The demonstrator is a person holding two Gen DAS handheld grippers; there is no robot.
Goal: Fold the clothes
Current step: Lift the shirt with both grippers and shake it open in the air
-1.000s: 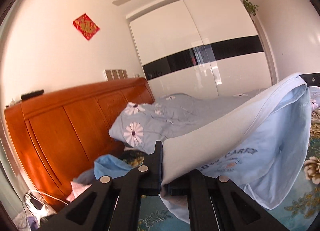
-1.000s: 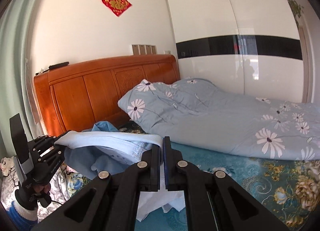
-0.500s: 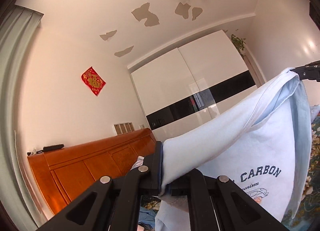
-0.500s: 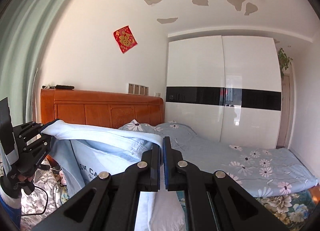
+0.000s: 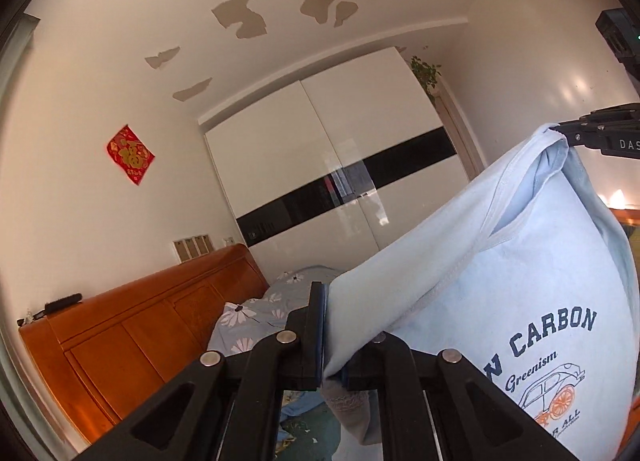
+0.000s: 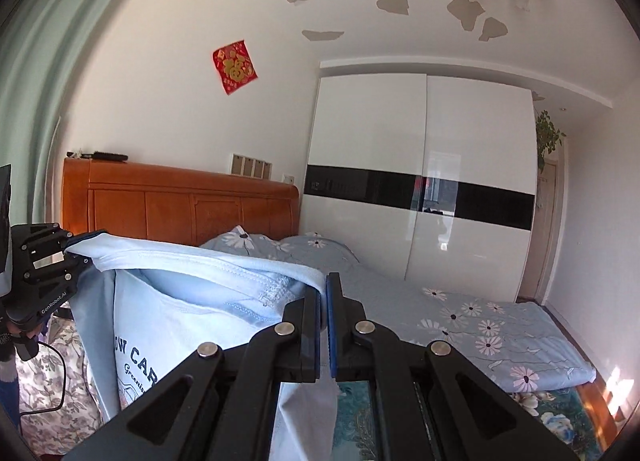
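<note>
Shirt [image 5: 520, 301] now lifted clear of bed [image 6: 460, 313], hanging spread btwn both tongs, left [image 5: 332, 325] & right [image 6: 323, 321], each clenched on a shoulder; ready to lay flat.

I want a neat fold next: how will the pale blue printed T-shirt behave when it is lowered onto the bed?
The pale blue printed T-shirt looks floppy: it sags between the left gripper and the right gripper. It probably weighs little, since thin pinches hold it. Its loose lower part will likely crumple on landing.
</note>
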